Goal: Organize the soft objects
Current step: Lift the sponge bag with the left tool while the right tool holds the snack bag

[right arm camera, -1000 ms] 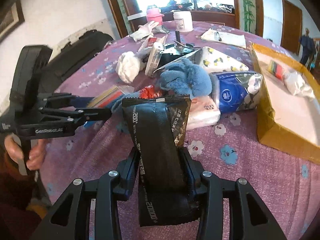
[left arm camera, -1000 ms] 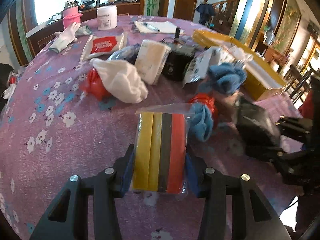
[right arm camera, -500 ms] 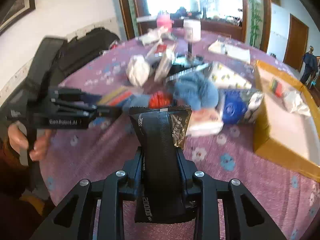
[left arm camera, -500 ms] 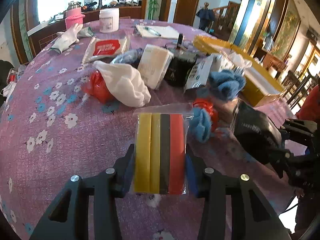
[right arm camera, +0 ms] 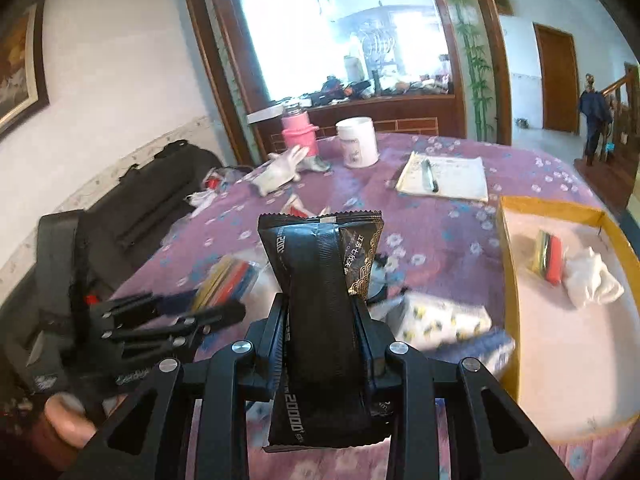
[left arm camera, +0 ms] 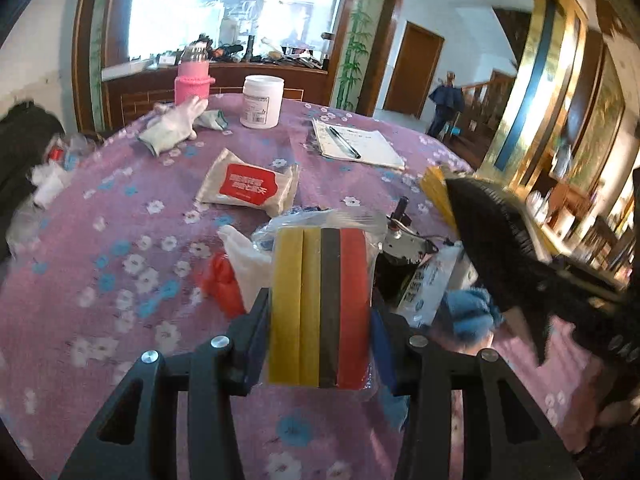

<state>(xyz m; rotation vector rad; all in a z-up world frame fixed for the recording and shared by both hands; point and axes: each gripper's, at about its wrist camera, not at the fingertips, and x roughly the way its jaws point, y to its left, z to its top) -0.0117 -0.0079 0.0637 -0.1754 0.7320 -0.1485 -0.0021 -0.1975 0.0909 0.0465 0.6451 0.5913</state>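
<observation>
Above purple table (left arm camera: 120,320): L tool (left arm camera: 318,316) clamps striped sponge pack (left arm camera: 320,304); R tool (right arm camera: 324,344) squeezes black pouch (right arm camera: 320,280).

Black pouch (left arm camera: 496,240) and blue towel (left arm camera: 468,314) blurred.

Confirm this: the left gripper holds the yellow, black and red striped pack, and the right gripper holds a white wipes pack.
Wrong on one point: the right gripper holds a black pouch, not a white wipes pack, as the right wrist view shows. The left gripper does hold the striped pack.
</observation>
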